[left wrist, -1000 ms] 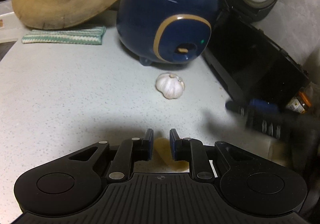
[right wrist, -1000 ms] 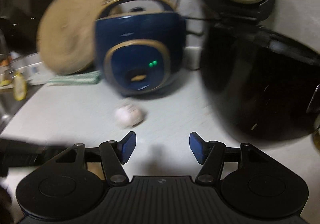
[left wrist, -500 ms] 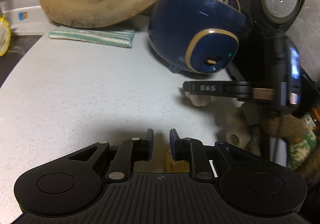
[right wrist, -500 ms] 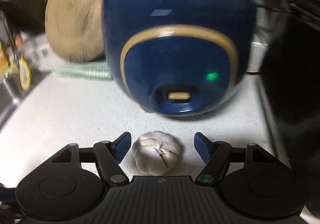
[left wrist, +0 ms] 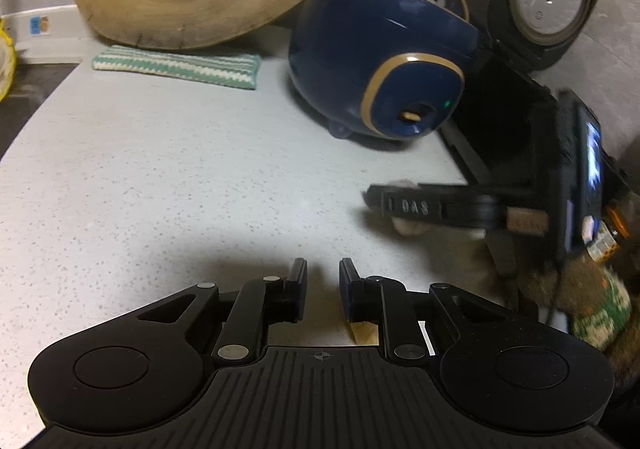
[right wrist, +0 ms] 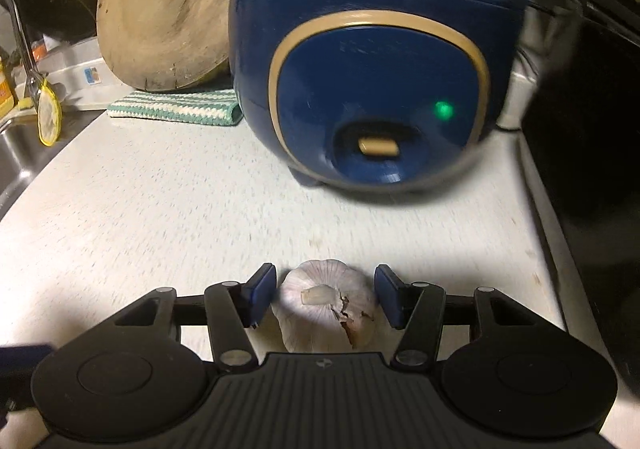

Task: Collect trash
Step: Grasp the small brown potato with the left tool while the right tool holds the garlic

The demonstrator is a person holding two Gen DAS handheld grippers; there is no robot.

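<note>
Your right gripper (right wrist: 325, 299) has the garlic bulb (right wrist: 326, 309) between its jaws, which are closing; slight gaps show on both sides, so no pinch yet. The bulb sits on the speckled counter (right wrist: 160, 209) just in front of the blue rice cooker (right wrist: 372, 61). Your left gripper (left wrist: 323, 295) stands narrowly parted over a yellowish scrap (left wrist: 362, 331) I can't identify; whether it pinches that, I cannot tell. Collecting looks barely underway: finish the grip, lift, then bin it.
</note>
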